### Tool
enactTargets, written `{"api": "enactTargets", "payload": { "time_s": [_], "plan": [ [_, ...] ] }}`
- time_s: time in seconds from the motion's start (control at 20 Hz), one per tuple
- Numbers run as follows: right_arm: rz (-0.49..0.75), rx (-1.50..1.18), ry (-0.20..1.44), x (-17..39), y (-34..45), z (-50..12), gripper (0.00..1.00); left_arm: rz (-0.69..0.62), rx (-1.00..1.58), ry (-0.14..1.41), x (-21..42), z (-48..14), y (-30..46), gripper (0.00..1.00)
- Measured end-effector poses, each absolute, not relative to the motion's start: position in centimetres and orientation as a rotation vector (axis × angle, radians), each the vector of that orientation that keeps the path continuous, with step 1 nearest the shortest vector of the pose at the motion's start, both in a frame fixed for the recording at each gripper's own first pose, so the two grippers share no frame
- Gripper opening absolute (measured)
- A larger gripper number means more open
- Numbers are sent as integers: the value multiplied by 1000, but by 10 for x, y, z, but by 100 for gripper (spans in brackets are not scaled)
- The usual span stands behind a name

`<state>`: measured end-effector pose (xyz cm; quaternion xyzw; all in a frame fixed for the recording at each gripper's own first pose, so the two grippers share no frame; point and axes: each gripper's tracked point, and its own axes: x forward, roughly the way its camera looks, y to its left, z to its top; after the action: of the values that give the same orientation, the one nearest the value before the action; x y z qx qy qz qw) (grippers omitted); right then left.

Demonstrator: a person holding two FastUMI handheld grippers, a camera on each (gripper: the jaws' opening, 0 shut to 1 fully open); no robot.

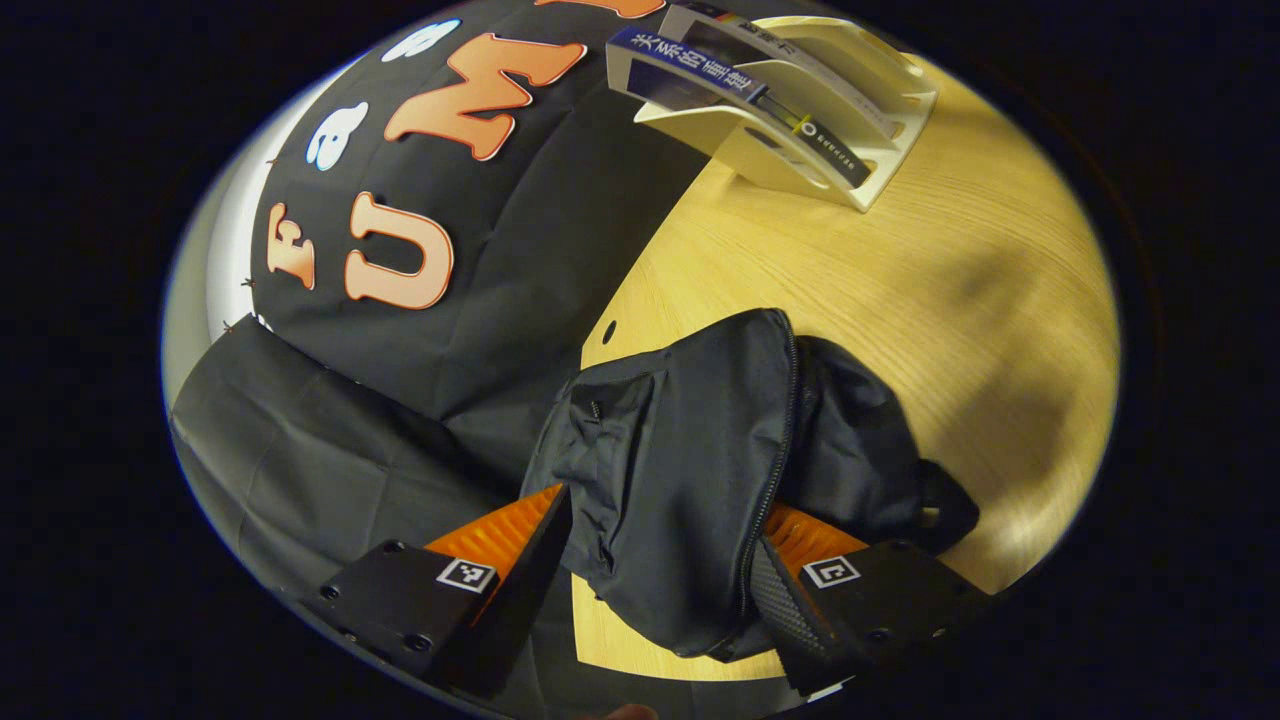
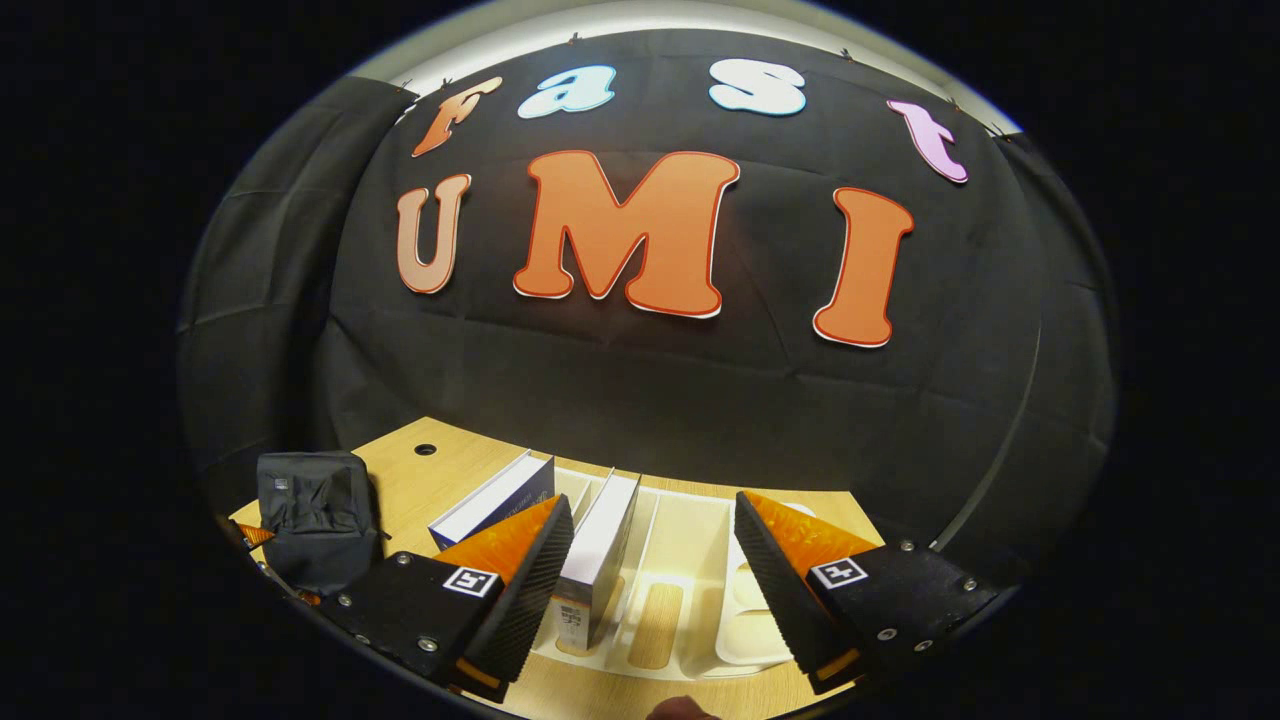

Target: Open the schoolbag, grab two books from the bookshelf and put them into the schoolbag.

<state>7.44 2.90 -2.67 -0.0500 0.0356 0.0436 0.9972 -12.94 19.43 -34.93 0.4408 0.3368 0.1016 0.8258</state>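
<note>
- Your left hand-held gripper [image 1: 660, 570]: fingers either side of the schoolbag [image 1: 700, 480], fabric between them; firm grip cannot be told
- Schoolbag: on the counter [image 1: 900, 300], well apart from the bookshelf [image 1: 850, 140]
- Your right hand-held gripper [image 2: 655, 570]: spread wide, empty, over the bookshelf
- Two books [image 2: 600, 540]: upright in the bookshelf slots

schoolbag [image 1: 690, 440] showing matt woven cloth, creased | tabletop [image 1: 900, 290] showing pale wood grain, smooth, slightly shining | bookshelf [image 2: 690, 590] looking smooth cream plastic | books [image 2: 600, 540] showing glossy covers, paper edges | booth wall reading matt cloth
</note>
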Motion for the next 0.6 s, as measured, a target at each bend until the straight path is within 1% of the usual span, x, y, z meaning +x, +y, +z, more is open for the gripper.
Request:
{"api": "enactTargets", "payload": {
  "time_s": [0.1,0.15,0.2,0.25,0.35,0.4,0.45,0.5,0.55,0.6],
  "plan": [
    [85,-105,65,74,32,-22,98,190,950,720,-120,-354,195,93],
    [82,-110,62,75,34,-20,98,176,942,727,-118,-357,197,86],
    [81,-115,59,75,34,-18,97,160,932,736,-114,-360,196,83],
    [78,-121,54,75,35,-15,97,143,923,745,-112,-362,196,74],
    [65,-129,48,75,34,-9,97,103,912,764,-108,-368,195,65],
    [56,-133,48,75,33,-8,97,83,904,769,-106,-367,194,51],
    [49,-134,50,75,32,-6,97,58,889,785,-106,-367,192,29],
    [42,-134,51,76,32,-4,97,41,868,797,-106,-367,191,29],
    [36,-134,54,76,32,-3,97,25,850,810,-106,-365,191,18],
    [28,-134,58,76,32,-1,97,8,828,816,-106,-361,193,12]
  ]
}}
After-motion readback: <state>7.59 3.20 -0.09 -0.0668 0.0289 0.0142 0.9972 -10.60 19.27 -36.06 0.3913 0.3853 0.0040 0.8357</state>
